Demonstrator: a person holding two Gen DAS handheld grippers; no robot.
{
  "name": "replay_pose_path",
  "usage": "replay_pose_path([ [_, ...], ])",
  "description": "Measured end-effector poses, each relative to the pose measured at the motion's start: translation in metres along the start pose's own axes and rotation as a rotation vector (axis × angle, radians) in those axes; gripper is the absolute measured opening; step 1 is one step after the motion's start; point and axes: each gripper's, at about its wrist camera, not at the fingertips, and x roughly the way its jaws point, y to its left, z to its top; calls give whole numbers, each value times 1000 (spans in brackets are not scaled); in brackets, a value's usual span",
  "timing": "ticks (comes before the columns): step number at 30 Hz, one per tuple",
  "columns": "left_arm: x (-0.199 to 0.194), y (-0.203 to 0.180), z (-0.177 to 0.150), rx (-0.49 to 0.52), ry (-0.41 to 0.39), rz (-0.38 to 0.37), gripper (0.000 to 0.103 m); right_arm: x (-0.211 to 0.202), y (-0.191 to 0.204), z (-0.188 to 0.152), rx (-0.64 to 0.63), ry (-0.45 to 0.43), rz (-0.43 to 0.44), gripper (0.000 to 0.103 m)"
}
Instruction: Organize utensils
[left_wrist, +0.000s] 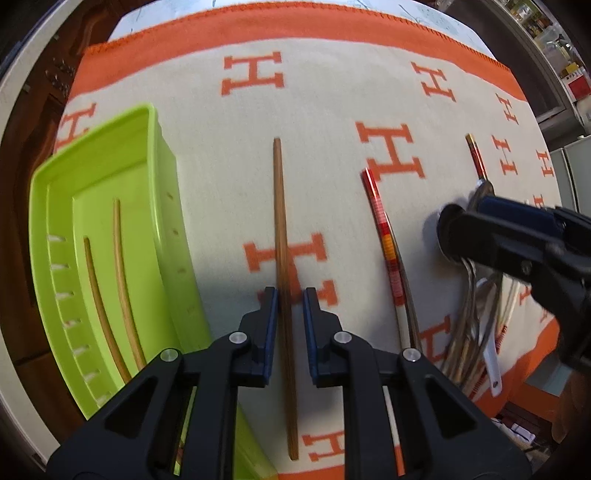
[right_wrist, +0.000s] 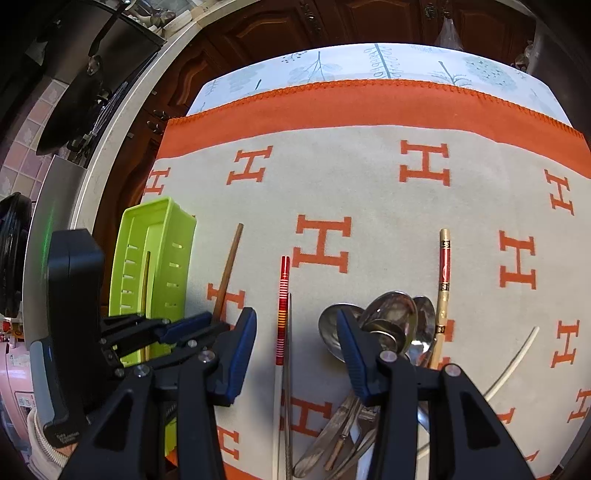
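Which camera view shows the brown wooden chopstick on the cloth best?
The left wrist view: the brown wooden chopstick runs nearly its whole length up the middle, between the open fingers of the left tool. In the right wrist view only its far part shows, since the left tool hides the rest.

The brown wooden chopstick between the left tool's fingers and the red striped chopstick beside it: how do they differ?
The brown wooden chopstick is plain, one colour; the red striped chopstick has red, orange and white bands. The brown one lies between the open fingers of the left tool; the red one lies free, nearer the pile of metal spoons. The brown one lies closer to the lime green plastic tray. Both rest flat on the orange-and-cream cloth.
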Motion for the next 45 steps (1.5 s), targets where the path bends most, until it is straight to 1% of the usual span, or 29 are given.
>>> replay_pose_path([
  [3, 1, -6, -11, 16, 17, 4, 13, 0, 2, -2, -8, 3, 7, 45],
  [6, 1, -12, -19, 35, 3, 26, 13, 2, 3, -4, -10, 11, 15, 45],
  [7, 1, -13, -21, 30, -5, 26, 12, 3, 4, -5, -8, 15, 19, 45],
  [8, 0, -15, -24, 21, -13, 25, 8, 5, 4, -5, -7, 21, 23, 45],
  [9, 0, -14, -25, 4, -21, 11, 4, 6, 5, -6, -5, 27, 28, 41],
  [10, -2, -14, -28, -13, -26, -4, 4, 7, 5, -8, -3, 38, 35, 38],
  [15, -12, -2, -49, -83, -36, -70, 4, 18, 8, -17, 4, 93, 53, 33],
  [19, -30, 4, -65, -104, -72, -100, 4, 27, 15, -26, 7, 135, 73, 28],
  [26, -62, 14, -85, -107, -136, -123, 4, 34, 25, -40, 15, 175, 65, 28],
  [28, -72, 17, -88, -112, -147, -130, 4, 36, 27, -44, 18, 181, 53, 28],
  [29, -77, 24, -84, -113, -152, -132, 4, 36, 27, -45, 19, 184, 48, 28],
  [32, -85, 30, -91, -123, -171, -136, 4, 39, 29, -50, 20, 192, 19, 28],
  [35, -86, 33, -89, -129, -186, -128, 4, 39, 32, -53, 13, 185, -18, 28],
  [39, -85, 38, -92, -147, -194, -136, 4, 47, 38, -57, 4, 190, -65, 28],
  [41, -85, 42, -94, -156, -199, -142, 4, 49, 46, -59, -22, 169, -102, 27],
  [42, -84, 42, -94, -160, -202, -143, 4, 50, 49, -60, -33, 164, -123, 24],
  [44, -85, 46, -96, -170, -207, -148, 4, 51, 56, -62, -58, 137, -184, 13],
  [45, -86, 49, -98, -174, -209, -152, 4, 52, 57, -62, -62, 129, -199, 6],
])
